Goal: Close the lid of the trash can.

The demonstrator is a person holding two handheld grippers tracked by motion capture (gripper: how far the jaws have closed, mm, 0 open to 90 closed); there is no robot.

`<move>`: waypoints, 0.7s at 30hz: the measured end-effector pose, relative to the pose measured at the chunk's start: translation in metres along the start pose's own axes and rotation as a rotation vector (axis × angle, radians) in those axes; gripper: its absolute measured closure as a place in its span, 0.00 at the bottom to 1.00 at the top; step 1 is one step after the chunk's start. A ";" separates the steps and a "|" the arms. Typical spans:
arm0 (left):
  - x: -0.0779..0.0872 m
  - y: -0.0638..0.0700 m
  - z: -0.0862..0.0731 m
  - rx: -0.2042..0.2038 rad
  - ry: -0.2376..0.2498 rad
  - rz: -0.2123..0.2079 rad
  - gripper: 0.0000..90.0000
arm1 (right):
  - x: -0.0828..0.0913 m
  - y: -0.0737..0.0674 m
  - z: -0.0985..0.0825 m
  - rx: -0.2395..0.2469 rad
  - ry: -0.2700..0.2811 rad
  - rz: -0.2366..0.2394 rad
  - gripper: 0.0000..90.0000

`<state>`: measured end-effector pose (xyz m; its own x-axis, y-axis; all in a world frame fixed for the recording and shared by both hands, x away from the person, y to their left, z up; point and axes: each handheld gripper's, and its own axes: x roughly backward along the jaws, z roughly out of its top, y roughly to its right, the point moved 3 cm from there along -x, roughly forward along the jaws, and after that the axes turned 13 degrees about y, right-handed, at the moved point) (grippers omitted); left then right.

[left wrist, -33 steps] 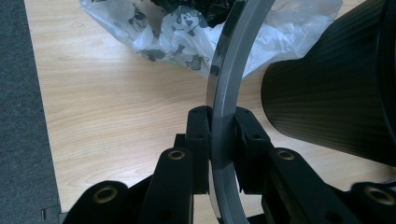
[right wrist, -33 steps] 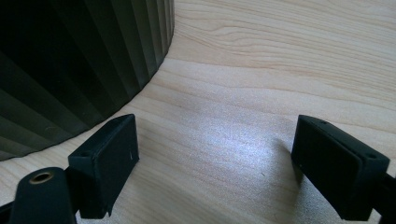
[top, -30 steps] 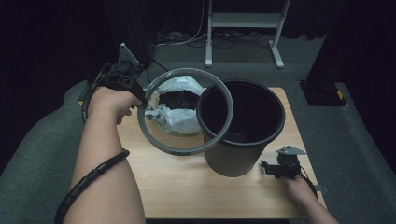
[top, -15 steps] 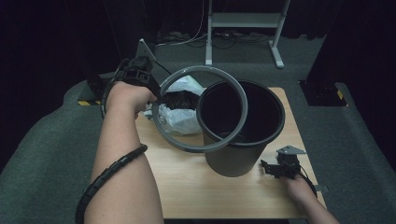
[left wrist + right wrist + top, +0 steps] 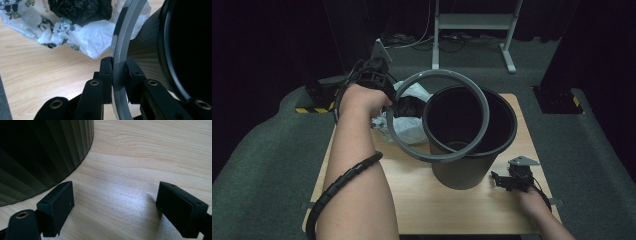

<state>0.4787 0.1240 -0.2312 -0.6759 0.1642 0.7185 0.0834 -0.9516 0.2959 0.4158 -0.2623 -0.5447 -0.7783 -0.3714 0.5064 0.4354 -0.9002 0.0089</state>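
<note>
Two claws: left claw point(image 5: 117, 75) clamps grey ring point(image 5: 438, 116) (over bin point(image 5: 472, 165)), right claw point(image 5: 115, 207) gapes.

High view looks down; both gripper views closely share the bin point(image 5: 472, 150).

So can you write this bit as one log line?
left gripper: shut on grey ring | ring: over black bin | right gripper: open, on table
</note>
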 end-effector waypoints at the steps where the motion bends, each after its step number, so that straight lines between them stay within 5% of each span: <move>1: -0.002 0.004 0.000 0.011 -0.001 -0.008 0.86 | 0.000 0.000 0.000 0.000 0.000 0.000 0.16; 21: -0.012 0.031 -0.003 -0.008 -0.007 -0.046 0.86 | 0.000 0.000 0.000 0.000 0.000 0.001 0.16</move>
<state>0.4871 0.0914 -0.2328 -0.6739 0.2098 0.7084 0.0466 -0.9448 0.3242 0.4159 -0.2623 -0.5447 -0.7779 -0.3719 0.5065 0.4359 -0.9000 0.0085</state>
